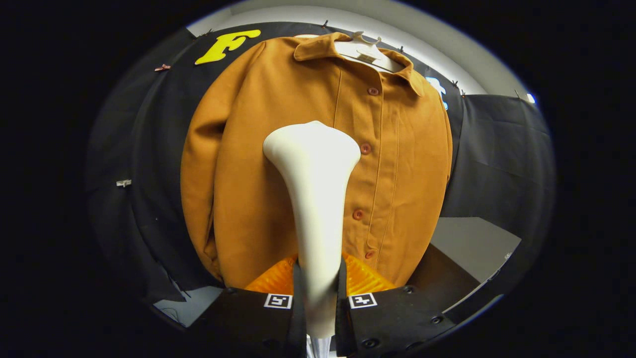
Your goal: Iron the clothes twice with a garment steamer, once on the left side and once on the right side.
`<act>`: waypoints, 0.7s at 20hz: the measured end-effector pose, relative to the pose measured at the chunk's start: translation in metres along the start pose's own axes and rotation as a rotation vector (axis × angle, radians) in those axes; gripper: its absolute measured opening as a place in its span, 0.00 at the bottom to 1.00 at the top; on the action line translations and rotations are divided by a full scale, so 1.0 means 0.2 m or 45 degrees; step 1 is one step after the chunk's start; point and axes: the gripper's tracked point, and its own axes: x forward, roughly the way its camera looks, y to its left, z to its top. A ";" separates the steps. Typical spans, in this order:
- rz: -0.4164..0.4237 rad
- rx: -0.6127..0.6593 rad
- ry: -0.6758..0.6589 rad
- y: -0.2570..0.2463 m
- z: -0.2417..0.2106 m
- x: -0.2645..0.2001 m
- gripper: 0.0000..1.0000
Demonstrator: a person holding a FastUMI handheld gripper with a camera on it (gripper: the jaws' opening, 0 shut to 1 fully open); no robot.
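While the jacket (298, 164) hangs buttoned on a hanger (370, 49) against the booth wall, its front lies flat and open to the steamer (315, 199), which suits vertical passes. Collar at top, button placket running down right of centre, left sleeve hanging loose beside the body.

Steamer: pale, slim handle widening to a broad head. Head points up and forward, sitting in front of the jacket's chest, just left of the placket. Cannot tell whether the head touches the cloth or stands just off it. Judgement: placed for a stroke on the panel left of the buttons; which of the two passes this is cannot be read from here.

Claw (318, 293): nearly closed, both fingers pressing the steamer's handle from either side, narrow gap taken up wholly by the handle. Grip is low on the shaft, so the head stands well beyond the fingers; likely chosen to keep fingers clear of steam and cloth.

Grey bench (472, 243) corner shows beyond the fingers, lower right, below the jacket hem.
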 end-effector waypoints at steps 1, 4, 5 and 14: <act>0.001 0.001 0.020 -0.01 -0.06 0.00 0.27; 0.002 -0.001 0.077 -0.01 -0.21 -0.01 0.27; 0.002 -0.008 0.089 -0.01 -0.25 -0.02 0.27; 0.019 -0.010 0.160 0.00 -0.45 -0.06 0.27</act>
